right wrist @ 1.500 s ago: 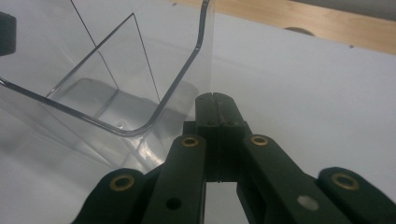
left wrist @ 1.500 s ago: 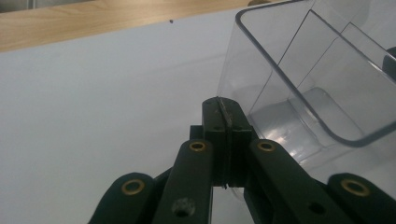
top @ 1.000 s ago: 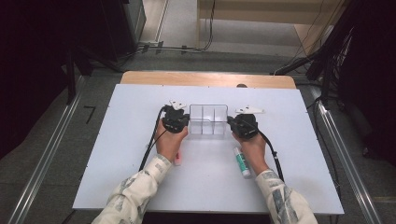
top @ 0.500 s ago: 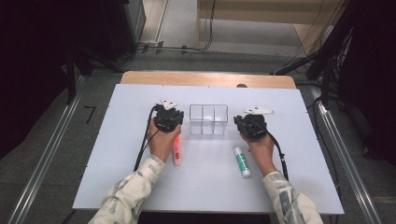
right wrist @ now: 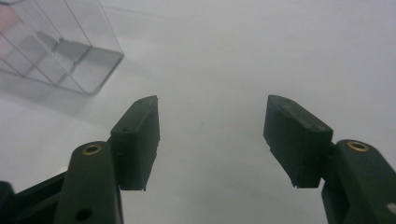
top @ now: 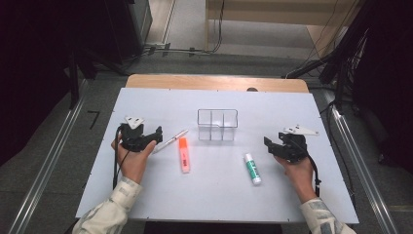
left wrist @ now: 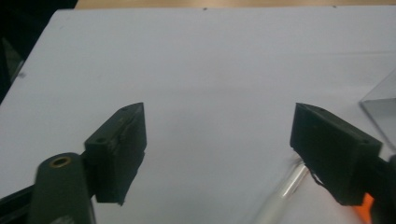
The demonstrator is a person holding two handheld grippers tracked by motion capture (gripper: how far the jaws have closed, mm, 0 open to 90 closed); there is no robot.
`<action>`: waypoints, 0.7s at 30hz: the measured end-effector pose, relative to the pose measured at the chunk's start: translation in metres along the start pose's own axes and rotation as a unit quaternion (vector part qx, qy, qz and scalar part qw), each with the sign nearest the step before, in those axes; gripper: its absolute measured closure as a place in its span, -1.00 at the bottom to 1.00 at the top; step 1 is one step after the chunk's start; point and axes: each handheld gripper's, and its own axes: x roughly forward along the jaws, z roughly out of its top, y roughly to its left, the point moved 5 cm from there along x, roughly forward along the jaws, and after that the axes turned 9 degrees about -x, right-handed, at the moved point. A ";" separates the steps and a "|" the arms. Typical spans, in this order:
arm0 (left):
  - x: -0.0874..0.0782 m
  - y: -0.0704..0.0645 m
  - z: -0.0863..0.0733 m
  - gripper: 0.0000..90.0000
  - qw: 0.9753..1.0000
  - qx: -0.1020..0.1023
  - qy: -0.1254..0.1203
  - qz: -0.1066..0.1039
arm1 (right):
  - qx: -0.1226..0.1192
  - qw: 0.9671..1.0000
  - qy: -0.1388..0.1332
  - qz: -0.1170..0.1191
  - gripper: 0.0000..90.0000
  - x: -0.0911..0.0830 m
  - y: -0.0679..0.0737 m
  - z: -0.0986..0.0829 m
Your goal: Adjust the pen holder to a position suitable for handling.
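A clear plastic organizer (top: 217, 125) with three compartments stands empty at the table's middle. In front of it to the left lie a silver pen (top: 170, 141) and an orange highlighter (top: 183, 154). A green and white glue stick (top: 252, 168) lies in front to the right. My left gripper (top: 155, 136) is open just left of the pen, holding nothing. In the left gripper view (left wrist: 217, 140) the pen (left wrist: 280, 196) lies by the right jaw. My right gripper (top: 269, 144) is open to the right of the glue stick. The right gripper view (right wrist: 210, 135) has the organizer (right wrist: 60, 46) at upper left.
The white tabletop (top: 160, 102) sits on a wooden board (top: 214, 82) that shows at its far edge. Metal rails (top: 46, 165) run along both sides on the floor. Cables and dark equipment stand beyond the table.
Both grippers have drawn away from the organizer, the left one to the left and the right one to the right, both nearer the person. The pen and highlighter are now uncovered.
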 end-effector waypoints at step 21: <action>-0.015 0.035 -0.021 -0.63 0.999 -0.036 -0.004 0.001 | 0.031 0.999 -0.003 -0.012 -0.33 -0.046 -0.023 -0.046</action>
